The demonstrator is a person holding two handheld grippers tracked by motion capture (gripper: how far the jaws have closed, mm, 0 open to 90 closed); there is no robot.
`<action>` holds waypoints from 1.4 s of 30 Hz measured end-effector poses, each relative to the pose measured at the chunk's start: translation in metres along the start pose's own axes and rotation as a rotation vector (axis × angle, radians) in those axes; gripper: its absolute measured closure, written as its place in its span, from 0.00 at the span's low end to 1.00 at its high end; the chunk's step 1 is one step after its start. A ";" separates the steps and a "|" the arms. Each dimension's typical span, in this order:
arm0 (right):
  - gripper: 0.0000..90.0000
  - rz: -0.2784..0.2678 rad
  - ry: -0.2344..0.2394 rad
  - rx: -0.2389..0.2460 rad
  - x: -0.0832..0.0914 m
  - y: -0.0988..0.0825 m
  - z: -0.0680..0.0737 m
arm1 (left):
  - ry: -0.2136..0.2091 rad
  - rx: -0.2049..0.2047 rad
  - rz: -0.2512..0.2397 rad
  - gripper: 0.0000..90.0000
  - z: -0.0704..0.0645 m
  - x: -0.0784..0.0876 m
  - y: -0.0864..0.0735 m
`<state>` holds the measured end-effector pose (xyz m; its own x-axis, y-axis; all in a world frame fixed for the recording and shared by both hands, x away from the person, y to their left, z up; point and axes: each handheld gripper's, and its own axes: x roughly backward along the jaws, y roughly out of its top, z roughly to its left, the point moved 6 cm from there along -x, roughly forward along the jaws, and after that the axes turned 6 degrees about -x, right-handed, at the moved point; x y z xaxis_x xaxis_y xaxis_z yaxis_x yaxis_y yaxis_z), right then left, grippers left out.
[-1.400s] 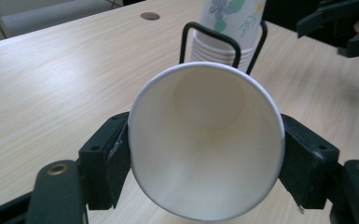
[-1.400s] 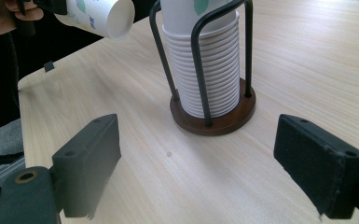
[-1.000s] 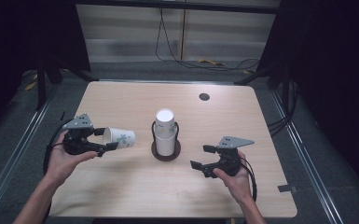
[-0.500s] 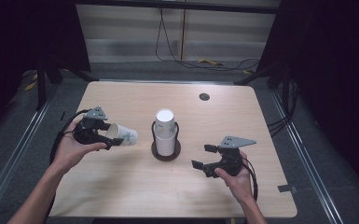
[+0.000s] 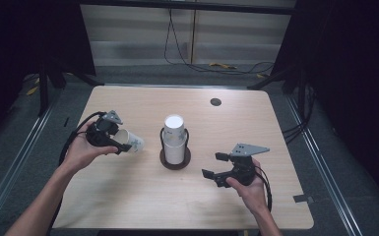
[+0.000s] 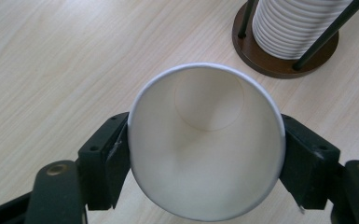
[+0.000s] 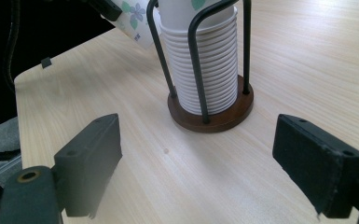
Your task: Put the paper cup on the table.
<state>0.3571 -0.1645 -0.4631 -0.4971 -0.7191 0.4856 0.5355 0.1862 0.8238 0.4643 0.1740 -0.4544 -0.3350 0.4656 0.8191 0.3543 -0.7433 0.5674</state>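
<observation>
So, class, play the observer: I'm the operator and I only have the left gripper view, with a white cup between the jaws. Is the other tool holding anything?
Observer: No. The right tool is open, jaws wide apart above the table, gripping nothing.
Operator: Does my cup have any print outside?
Observer: Yes. The paper cup carries a small floral print, clear in the right gripper view.
Operator: How is the cup stack kept upright?
Observer: The cup stack stands inside a black wire holder on a round brown base.
</observation>
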 end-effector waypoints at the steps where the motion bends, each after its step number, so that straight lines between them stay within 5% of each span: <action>1: 0.17 -0.001 0.001 0.000 0.000 0.000 0.000 | 0.004 0.002 0.001 0.29 0.001 -0.002 0.001; 10: 0.17 0.003 0.002 0.000 -0.001 -0.001 -0.001 | -0.005 -0.002 0.063 0.29 0.005 -0.008 0.008; 17: 0.17 0.005 -0.001 -0.004 -0.001 -0.001 -0.001 | -0.005 -0.043 0.136 0.29 0.007 -0.017 0.013; 33: 0.17 0.008 -0.003 -0.005 -0.001 -0.002 -0.002 | -0.032 -0.006 0.206 0.27 0.015 -0.024 0.008; 42: 0.17 0.009 -0.005 -0.004 0.000 -0.002 -0.002 | 0.003 0.028 0.226 0.24 0.020 -0.034 0.006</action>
<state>0.3575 -0.1665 -0.4660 -0.4954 -0.7140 0.4948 0.5426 0.1904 0.8181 0.4948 0.1633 -0.4773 -0.2465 0.2871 0.9256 0.4452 -0.8148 0.3713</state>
